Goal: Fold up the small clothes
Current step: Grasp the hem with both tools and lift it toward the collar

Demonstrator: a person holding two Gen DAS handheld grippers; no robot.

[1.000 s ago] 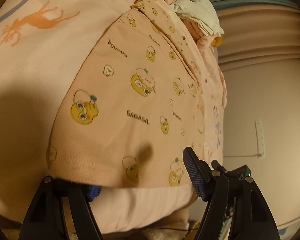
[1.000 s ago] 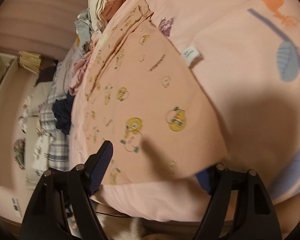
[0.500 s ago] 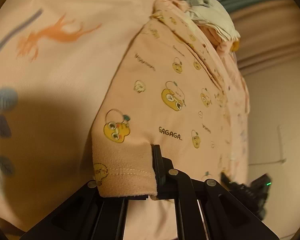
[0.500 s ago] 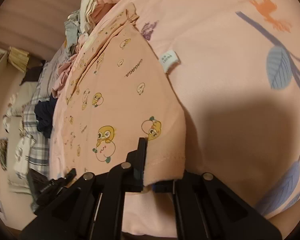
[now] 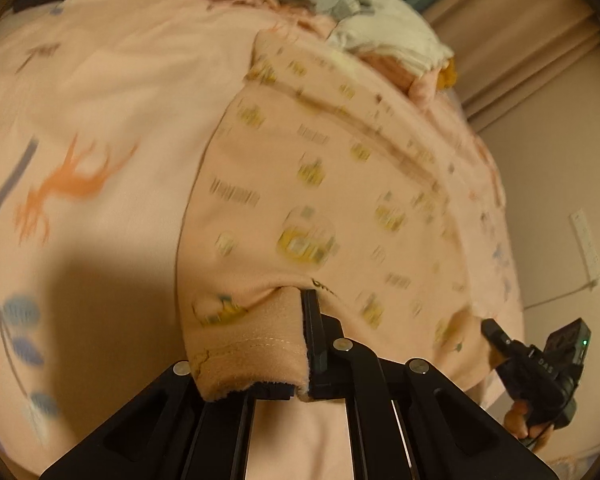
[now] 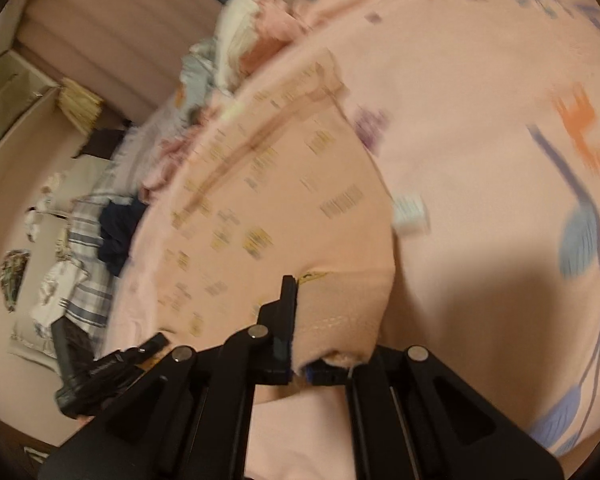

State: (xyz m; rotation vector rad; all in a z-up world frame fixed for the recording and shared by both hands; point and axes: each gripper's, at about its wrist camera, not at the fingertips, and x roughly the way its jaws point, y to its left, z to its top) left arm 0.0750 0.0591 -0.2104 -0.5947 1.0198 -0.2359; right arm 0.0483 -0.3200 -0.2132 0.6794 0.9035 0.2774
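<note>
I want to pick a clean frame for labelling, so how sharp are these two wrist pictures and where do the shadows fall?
Left wrist view: printed shirt smeared by motion blur, left hand-held gripper crisp, dark shadow at lower left. Right wrist view: same smear on the print, right hand-held gripper sharp, shadow at lower right; both have dim warm light and fisheye bending.

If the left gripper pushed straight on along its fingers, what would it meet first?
Likely the peach printed garment whose hem the left gripper already pinches; it fills the line ahead. Beyond it lies the pink bedsheet, though blur leaves depth unclear.
</note>
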